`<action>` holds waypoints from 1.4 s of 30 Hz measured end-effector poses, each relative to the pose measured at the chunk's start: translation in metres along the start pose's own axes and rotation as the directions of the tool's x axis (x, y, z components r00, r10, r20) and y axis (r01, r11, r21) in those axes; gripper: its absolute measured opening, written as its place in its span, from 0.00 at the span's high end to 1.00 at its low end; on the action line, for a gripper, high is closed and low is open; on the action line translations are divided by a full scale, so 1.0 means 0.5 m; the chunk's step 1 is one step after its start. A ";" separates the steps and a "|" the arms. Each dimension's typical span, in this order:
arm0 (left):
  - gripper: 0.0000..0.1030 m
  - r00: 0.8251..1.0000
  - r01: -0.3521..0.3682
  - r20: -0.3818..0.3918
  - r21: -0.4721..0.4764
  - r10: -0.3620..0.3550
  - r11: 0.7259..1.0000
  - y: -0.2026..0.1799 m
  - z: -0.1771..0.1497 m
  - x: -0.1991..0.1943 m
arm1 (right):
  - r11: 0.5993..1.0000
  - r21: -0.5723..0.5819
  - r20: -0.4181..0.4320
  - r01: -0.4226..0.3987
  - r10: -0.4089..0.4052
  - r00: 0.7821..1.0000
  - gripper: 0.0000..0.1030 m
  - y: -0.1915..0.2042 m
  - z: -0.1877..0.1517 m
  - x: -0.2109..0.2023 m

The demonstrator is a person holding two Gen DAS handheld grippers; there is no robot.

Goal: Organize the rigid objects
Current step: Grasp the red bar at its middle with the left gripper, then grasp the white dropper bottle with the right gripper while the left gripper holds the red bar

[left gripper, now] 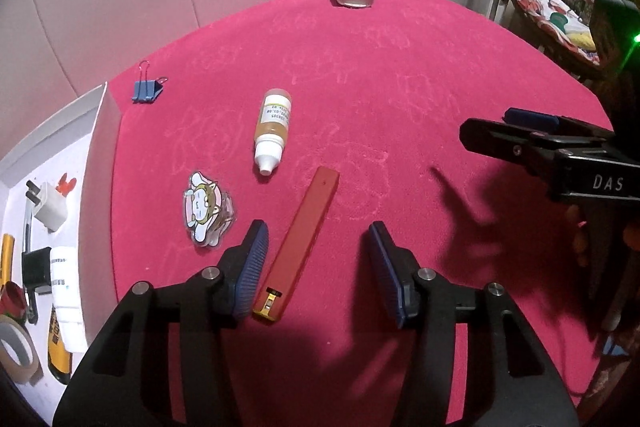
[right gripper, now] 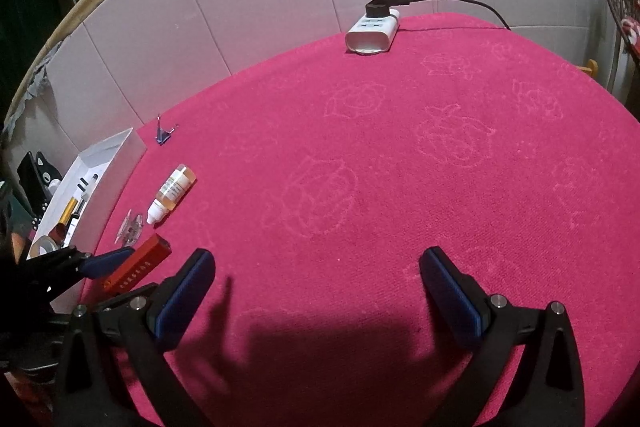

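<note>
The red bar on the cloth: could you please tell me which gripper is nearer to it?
Left. The left gripper has the red bar between its fingers; the right gripper hangs open over bare cloth beside it.

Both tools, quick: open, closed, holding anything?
Left tool: open, jaws astride the red bar; one pad touches it, the other stands clear, not gripped.
Right tool: open wide, nothing between its jaws.

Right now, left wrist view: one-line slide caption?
Left gripper straddles a red bar-shaped case on the pink cloth, jaws not clamped on it.
</note>
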State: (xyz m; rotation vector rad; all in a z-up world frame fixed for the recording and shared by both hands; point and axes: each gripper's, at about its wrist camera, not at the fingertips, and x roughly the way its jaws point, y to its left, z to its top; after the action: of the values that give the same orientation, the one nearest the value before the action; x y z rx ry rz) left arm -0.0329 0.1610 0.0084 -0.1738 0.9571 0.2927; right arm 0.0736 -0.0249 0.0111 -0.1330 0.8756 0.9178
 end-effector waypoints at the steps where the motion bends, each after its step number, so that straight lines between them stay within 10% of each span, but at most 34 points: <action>1: 0.49 1.000 -0.002 0.003 -0.002 0.002 1.000 0.000 0.000 0.001 | 1.000 -0.001 0.000 0.001 -0.001 1.000 0.00 0.001 -0.001 -0.001; 20: 0.57 0.997 -0.012 0.072 -0.014 0.013 1.000 -0.013 -0.012 -0.003 | 0.999 -0.020 -0.009 0.027 -0.028 1.000 0.00 0.008 -0.001 0.003; 25: 0.86 0.996 -0.013 0.088 -0.016 0.015 1.000 -0.016 -0.016 -0.009 | 0.999 -0.021 -0.009 0.027 -0.028 1.000 0.00 0.007 -0.001 0.003; 30: 0.89 0.992 -0.016 0.121 -0.040 0.021 0.999 -0.009 -0.032 -0.029 | 1.000 -0.019 -0.008 0.023 -0.023 1.000 0.00 0.004 0.000 0.003; 42: 0.89 0.928 -0.072 0.348 -0.176 0.131 0.982 0.012 -0.131 -0.164 | 0.997 -0.052 -0.021 0.061 -0.062 0.998 0.00 0.015 0.001 0.008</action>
State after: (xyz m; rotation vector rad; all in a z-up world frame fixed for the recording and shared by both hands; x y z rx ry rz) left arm -0.1302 0.1347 0.0389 -0.2104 0.5798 0.4811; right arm 0.0692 -0.0174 0.0104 -0.2134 0.8643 0.8832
